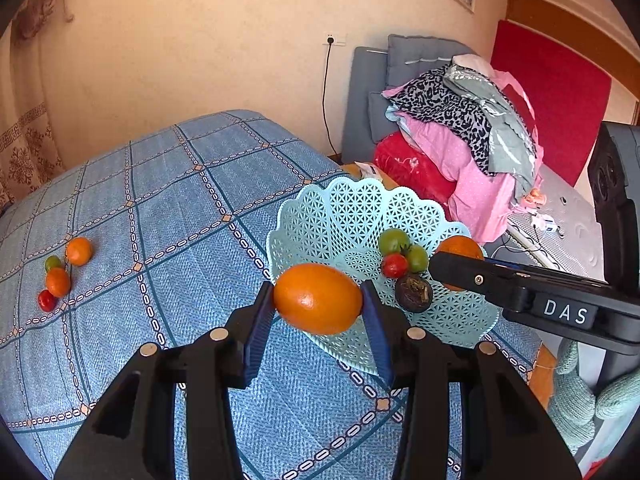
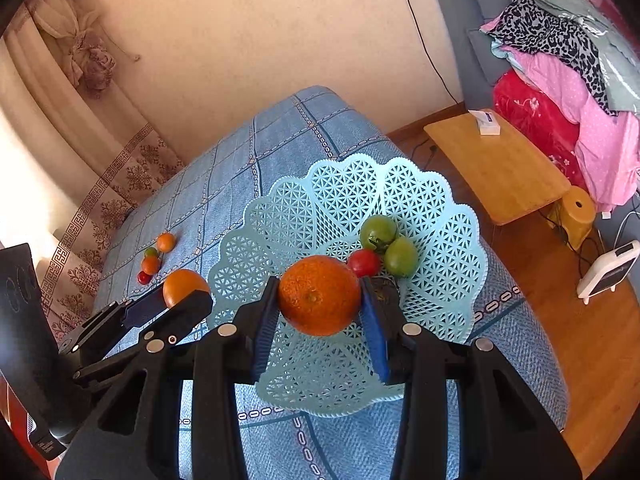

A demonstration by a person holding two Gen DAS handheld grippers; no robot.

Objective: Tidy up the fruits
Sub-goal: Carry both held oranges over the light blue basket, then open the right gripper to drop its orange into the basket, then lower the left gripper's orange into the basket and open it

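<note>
My left gripper [image 1: 319, 309] is shut on a smooth orange [image 1: 312, 292], held just above the near left rim of the pale blue lattice basket [image 1: 340, 208]. My right gripper [image 2: 320, 305] is shut on a rougher orange [image 2: 316, 288] over the basket's [image 2: 440, 216] middle. Each gripper shows in the other view with its orange: the right gripper [image 1: 442, 269] at the basket's right side, the left gripper [image 2: 188, 300] at its left rim. Inside lie two green tomatoes [image 2: 378, 232], a red tomato [image 2: 363, 262] and a dark wrinkled fruit [image 1: 414, 292].
Two small oranges [image 1: 79, 251], a green tomato [image 1: 53, 263] and a red one [image 1: 47, 300] lie loose on the blue checked tablecloth [image 1: 160, 200], far left. Right of the table stand a low wooden table [image 2: 496, 164], a yellow stool [image 2: 576, 208] and piled clothes [image 1: 460, 128].
</note>
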